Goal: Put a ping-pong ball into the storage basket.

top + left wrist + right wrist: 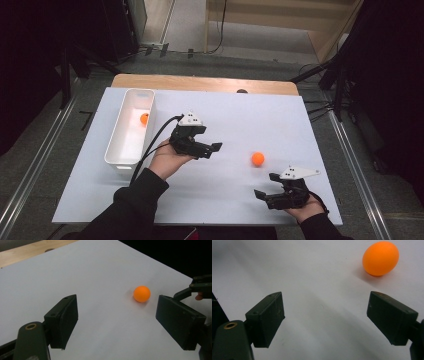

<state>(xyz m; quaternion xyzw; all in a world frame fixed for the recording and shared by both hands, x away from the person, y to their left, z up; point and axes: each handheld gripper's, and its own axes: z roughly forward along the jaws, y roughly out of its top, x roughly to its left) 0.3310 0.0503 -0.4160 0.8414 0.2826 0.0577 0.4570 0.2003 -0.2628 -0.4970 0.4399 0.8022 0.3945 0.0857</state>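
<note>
Orange round plastic ball (257,158) lies loose on the white tabletop (225,200), between the two hands and apart from both. From the left tool (212,149), spread and empty, it lies ahead and to the right; from the right tool (264,186), also spread and empty, it lies ahead, seemingly the nearer. A second orange ball (144,118) rests in the white rectangular plastic bin (131,131) at left.

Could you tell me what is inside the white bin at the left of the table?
One orange ball lies in the white bin, against its right wall toward the far end. The near wall hides a strip of the floor behind it.
</note>
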